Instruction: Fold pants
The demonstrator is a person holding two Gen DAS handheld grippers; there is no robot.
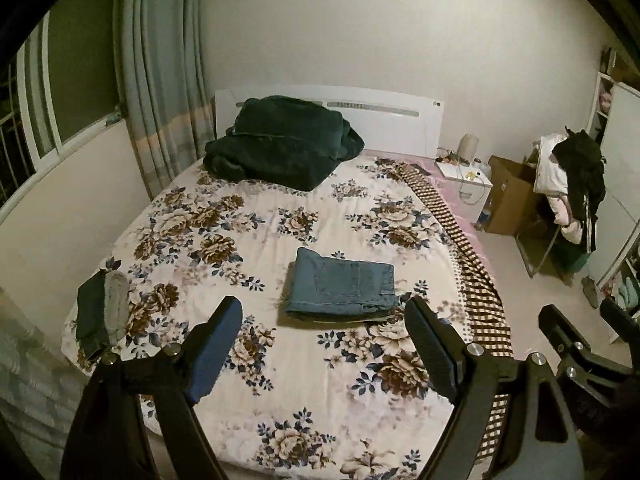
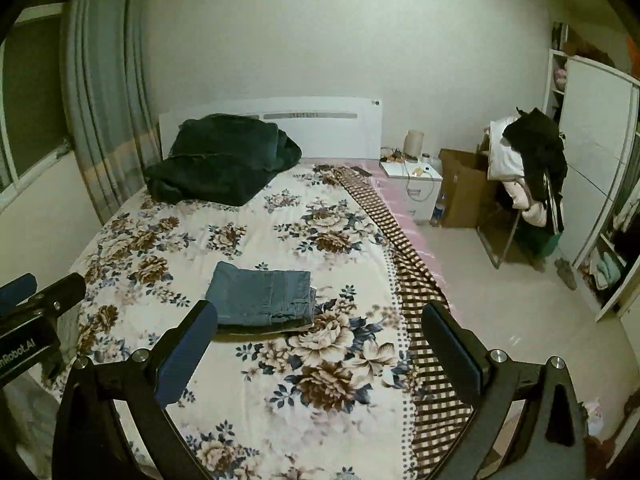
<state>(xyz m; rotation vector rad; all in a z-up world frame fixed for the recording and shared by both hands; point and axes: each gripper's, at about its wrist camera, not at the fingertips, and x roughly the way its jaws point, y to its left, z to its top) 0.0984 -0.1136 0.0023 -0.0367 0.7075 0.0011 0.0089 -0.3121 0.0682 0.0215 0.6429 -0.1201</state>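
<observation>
Both grippers — left gripper [image 1: 324, 344], right gripper [image 2: 320, 348] — are held agape, empty; jeans [image 1: 340, 286] lie folded — nothing further is needed.

Home bedroom, bed [image 1: 256, 360] with floral sheet and white headboard [image 1: 384, 120], dark blanket [image 1: 276, 148] heaped on it, curtain [image 1: 160, 80] by window, nightstand [image 2: 412, 184], clothes-laden chair [image 2: 524, 184], wardrobe [image 2: 592, 152], cardboard box [image 1: 508, 192]

Mirrored white lettering, roughly "AI.RoboM", stands on the left tool [image 2: 24, 292] body in the right wrist view; nothing else is readable.
</observation>
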